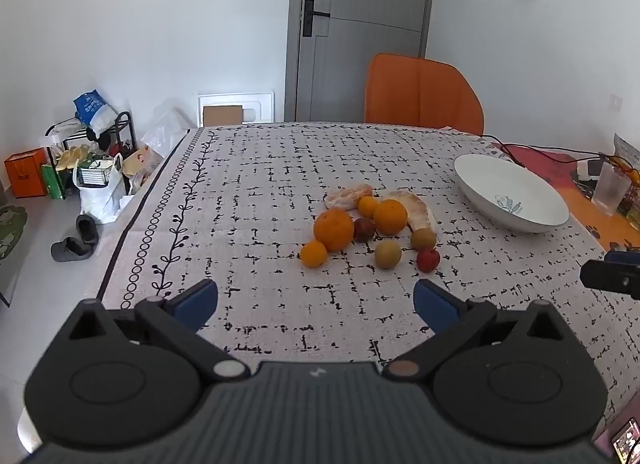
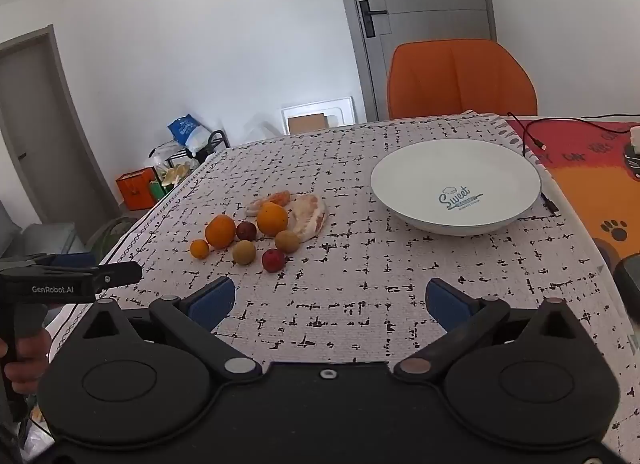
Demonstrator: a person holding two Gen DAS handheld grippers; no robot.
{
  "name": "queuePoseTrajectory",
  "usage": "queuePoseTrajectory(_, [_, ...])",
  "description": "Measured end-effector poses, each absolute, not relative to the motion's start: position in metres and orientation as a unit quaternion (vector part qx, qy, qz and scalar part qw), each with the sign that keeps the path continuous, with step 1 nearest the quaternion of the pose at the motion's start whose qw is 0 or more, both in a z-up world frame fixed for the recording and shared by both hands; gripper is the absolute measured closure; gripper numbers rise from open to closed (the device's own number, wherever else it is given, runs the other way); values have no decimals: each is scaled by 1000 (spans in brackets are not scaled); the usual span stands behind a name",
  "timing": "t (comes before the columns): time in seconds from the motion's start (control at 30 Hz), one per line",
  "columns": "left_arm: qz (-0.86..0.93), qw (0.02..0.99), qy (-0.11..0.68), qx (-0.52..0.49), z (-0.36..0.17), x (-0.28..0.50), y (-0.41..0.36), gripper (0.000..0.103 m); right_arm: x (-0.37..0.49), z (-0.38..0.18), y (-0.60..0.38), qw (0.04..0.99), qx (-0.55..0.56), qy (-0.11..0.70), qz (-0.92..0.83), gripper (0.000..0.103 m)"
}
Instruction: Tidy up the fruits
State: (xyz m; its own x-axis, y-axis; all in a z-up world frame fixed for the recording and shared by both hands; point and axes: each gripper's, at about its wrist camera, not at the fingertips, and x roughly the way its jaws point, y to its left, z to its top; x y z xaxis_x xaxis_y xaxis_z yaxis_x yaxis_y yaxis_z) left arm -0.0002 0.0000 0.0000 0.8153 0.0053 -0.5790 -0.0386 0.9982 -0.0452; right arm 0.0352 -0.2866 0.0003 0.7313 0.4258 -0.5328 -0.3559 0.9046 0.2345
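Nothing is done yet. The fruits all sit in a pile on the table, at ten o'clock from the empty white plate. The left gripper and right gripper are both wide open, holding nothing.

Left gripper and right gripper: jaws spread wide, nothing between, both tilted downward.

Bare tablecloth lies open ahead of both wide-spread grippers — only the fruit cluster at centre, the white bowl to its right and the cables beyond stand in the way.
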Motion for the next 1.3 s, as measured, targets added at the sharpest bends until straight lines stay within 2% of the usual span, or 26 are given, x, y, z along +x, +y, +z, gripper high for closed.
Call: queuePoseTrajectory(1.3, [7,955,296,-34,6,-5,0,0,36,4,-285,928,65,302,207,0])
